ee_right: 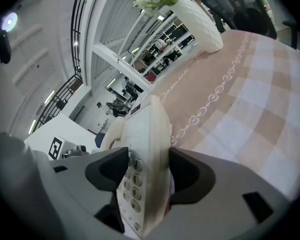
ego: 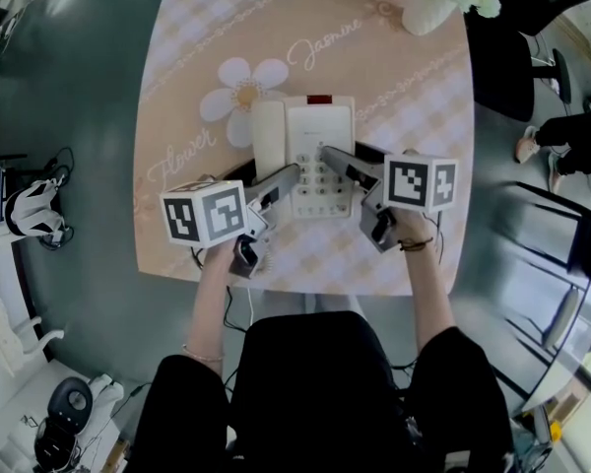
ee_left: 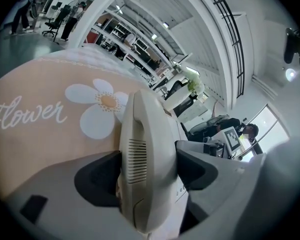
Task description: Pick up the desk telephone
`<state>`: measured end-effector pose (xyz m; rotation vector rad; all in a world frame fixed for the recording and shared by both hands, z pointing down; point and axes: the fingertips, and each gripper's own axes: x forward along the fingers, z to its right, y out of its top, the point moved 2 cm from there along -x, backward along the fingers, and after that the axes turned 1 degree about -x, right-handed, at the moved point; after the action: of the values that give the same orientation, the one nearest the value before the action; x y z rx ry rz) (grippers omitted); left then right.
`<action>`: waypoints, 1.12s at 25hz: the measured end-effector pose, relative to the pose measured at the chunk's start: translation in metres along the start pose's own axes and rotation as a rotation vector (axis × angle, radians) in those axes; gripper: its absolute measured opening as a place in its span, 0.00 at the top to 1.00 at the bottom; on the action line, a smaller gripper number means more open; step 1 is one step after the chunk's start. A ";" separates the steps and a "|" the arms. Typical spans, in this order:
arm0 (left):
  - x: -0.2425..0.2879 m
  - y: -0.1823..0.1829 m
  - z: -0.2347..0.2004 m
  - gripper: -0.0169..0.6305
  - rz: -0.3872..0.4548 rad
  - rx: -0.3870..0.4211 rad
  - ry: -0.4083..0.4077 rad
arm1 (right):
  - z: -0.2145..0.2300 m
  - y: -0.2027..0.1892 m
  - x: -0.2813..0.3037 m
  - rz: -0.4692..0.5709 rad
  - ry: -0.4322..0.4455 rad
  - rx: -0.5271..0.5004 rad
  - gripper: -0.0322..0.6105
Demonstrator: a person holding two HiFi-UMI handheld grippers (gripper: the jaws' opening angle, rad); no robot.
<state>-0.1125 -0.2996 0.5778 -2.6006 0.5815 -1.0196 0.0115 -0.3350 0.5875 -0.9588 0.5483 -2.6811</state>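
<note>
The white desk telephone point(ego: 310, 131) lies mid-table on the peach flowered cloth point(ego: 207, 47), handset point(ego: 268, 138) on its left side, keypad toward me. My left gripper point(ego: 292, 175) comes in from the lower left. In the left gripper view, that gripper point(ee_left: 150, 174) is shut on the handset point(ee_left: 147, 149), a dark pad pressing each side. My right gripper point(ego: 328, 154) reaches from the right. In the right gripper view, it point(ee_right: 147, 171) is shut on the telephone's keypad edge point(ee_right: 145, 149). Whether the telephone is off the cloth I cannot tell.
A white vase of flowers point(ego: 435, 3) stands at the table's far right corner and also shows in the right gripper view point(ee_right: 195, 21). A chair point(ego: 561, 254) stands on the floor to the right. The table's near edge point(ego: 276, 282) lies just under my wrists.
</note>
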 end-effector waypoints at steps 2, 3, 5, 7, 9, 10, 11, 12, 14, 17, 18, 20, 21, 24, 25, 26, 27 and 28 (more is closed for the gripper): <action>-0.001 -0.001 0.000 0.45 0.003 -0.004 0.009 | 0.000 0.000 -0.001 0.003 -0.001 0.001 0.57; -0.001 -0.001 0.000 0.45 0.005 -0.006 0.013 | 0.000 0.000 -0.001 0.003 -0.001 0.003 0.57; -0.001 -0.002 0.001 0.45 0.009 -0.012 0.014 | 0.000 0.001 -0.002 0.002 0.001 0.006 0.57; -0.003 -0.002 0.002 0.45 0.013 -0.015 0.019 | -0.003 0.003 -0.004 0.005 0.003 0.004 0.57; -0.006 -0.001 0.004 0.45 0.019 -0.013 0.022 | -0.006 0.005 -0.006 0.014 0.005 -0.002 0.57; -0.008 -0.001 0.006 0.45 0.022 -0.012 0.024 | -0.008 0.006 -0.008 0.020 0.005 -0.004 0.57; -0.010 0.000 0.007 0.45 0.024 -0.012 0.025 | -0.010 0.007 -0.009 0.025 0.006 -0.006 0.57; -0.012 0.001 0.009 0.45 0.027 -0.011 0.026 | -0.013 0.009 -0.010 0.030 0.008 -0.007 0.57; -0.016 0.004 0.013 0.45 0.036 -0.006 0.029 | -0.018 0.011 -0.013 0.038 0.013 -0.007 0.57; -0.023 0.009 0.020 0.45 0.047 0.003 0.032 | -0.025 0.016 -0.018 0.053 0.020 -0.011 0.57; -0.026 0.010 0.023 0.45 0.049 0.006 0.032 | -0.028 0.017 -0.020 0.058 0.021 -0.013 0.57; -0.031 0.011 0.028 0.45 0.053 0.010 0.031 | -0.035 0.019 -0.025 0.067 0.020 -0.020 0.57; -0.034 0.012 0.031 0.45 0.056 0.012 0.030 | -0.038 0.020 -0.028 0.071 0.020 -0.024 0.57; -0.042 0.015 0.039 0.45 0.066 0.021 0.027 | -0.048 0.023 -0.035 0.083 0.021 -0.032 0.58; -0.045 0.016 0.042 0.45 0.069 0.025 0.026 | -0.051 0.024 -0.038 0.088 0.021 -0.035 0.57; -0.048 0.017 0.045 0.45 0.073 0.029 0.025 | -0.055 0.025 -0.041 0.094 0.022 -0.039 0.58; -0.051 0.018 0.048 0.45 0.078 0.033 0.024 | -0.058 0.026 -0.044 0.101 0.023 -0.043 0.58; -0.054 0.019 0.052 0.45 0.084 0.037 0.023 | -0.062 0.027 -0.047 0.109 0.023 -0.048 0.58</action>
<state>-0.1177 -0.2847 0.5023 -2.5138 0.6649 -1.0248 0.0096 -0.3267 0.5060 -0.8846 0.6530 -2.5962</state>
